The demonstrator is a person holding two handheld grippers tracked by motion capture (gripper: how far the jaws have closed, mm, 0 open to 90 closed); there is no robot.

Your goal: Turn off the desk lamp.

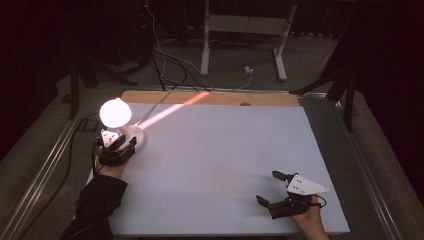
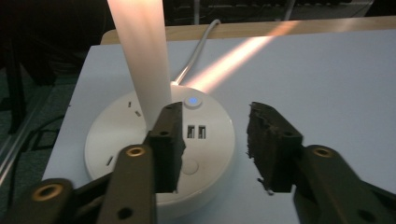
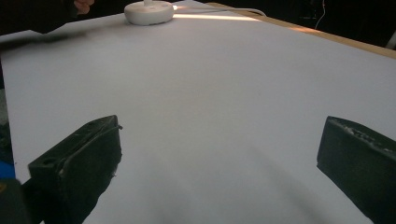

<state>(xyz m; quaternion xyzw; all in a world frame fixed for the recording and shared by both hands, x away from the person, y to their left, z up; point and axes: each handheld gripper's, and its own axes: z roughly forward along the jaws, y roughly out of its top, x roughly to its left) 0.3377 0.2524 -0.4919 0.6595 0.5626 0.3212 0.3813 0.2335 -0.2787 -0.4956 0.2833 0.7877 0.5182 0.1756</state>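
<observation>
A dim lab or recording workspace set up around one test tabletop

The white tabletop (image 1: 220,165) sits on a wooden board inside a metal rail frame (image 1: 45,165), on grey carpet with black cables (image 1: 165,65) trailing across the floor; behind it stand the white legs of an adjustable desk frame (image 1: 245,30) and dark stands, the room unlit except for a glowing desk lamp (image 1: 116,114) with sockets in its round base (image 2: 210,140)
</observation>
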